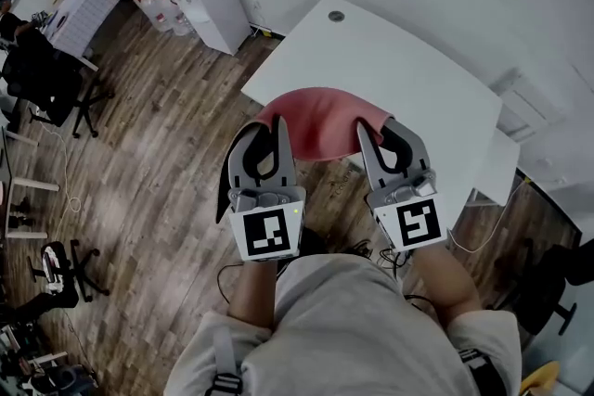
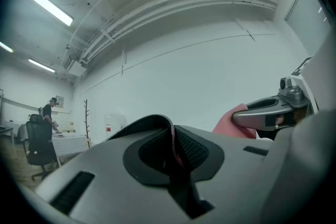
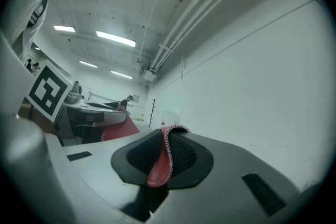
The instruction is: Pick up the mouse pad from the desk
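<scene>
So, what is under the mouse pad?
The pad hangs between the left gripper and right gripper, both shut on it. Around it show the near edge of the desk and the floor. What lies straight under it is covered.

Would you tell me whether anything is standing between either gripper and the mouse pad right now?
Nothing visible does. The left gripper and the right gripper are each shut on an edge of the red mouse pad, which sags between them by the near edge of the white desk.
</scene>
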`<control>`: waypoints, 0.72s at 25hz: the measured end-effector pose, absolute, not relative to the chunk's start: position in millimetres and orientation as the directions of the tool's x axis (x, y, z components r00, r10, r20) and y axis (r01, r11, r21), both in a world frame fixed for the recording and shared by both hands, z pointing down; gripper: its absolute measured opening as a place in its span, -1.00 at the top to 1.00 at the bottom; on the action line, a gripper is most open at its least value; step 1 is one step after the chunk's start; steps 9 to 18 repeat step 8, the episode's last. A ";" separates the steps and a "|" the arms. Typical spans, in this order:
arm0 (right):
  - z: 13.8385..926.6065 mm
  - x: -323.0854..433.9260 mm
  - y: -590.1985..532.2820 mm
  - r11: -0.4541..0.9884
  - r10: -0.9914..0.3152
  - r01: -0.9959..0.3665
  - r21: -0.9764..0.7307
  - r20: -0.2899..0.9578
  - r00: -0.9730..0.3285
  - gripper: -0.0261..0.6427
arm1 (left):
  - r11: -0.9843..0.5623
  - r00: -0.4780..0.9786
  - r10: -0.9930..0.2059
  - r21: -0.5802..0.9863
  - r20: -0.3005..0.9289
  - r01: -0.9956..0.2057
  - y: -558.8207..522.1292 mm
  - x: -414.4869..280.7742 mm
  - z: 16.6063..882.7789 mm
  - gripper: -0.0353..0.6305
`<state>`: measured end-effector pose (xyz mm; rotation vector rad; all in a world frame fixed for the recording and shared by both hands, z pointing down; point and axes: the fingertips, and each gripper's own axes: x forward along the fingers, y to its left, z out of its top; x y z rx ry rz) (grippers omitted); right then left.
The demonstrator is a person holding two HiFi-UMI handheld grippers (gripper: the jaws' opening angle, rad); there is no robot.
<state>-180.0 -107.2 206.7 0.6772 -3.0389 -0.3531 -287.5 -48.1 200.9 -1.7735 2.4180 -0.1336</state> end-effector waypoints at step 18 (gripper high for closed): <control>213.7 -215.7 -78.0 0.901 -0.369 -0.366 0.234 -0.034 -0.929 0.73 | 0.363 -0.359 -0.932 -0.165 -0.053 -0.917 -10.5 -314.9 211.1 0.77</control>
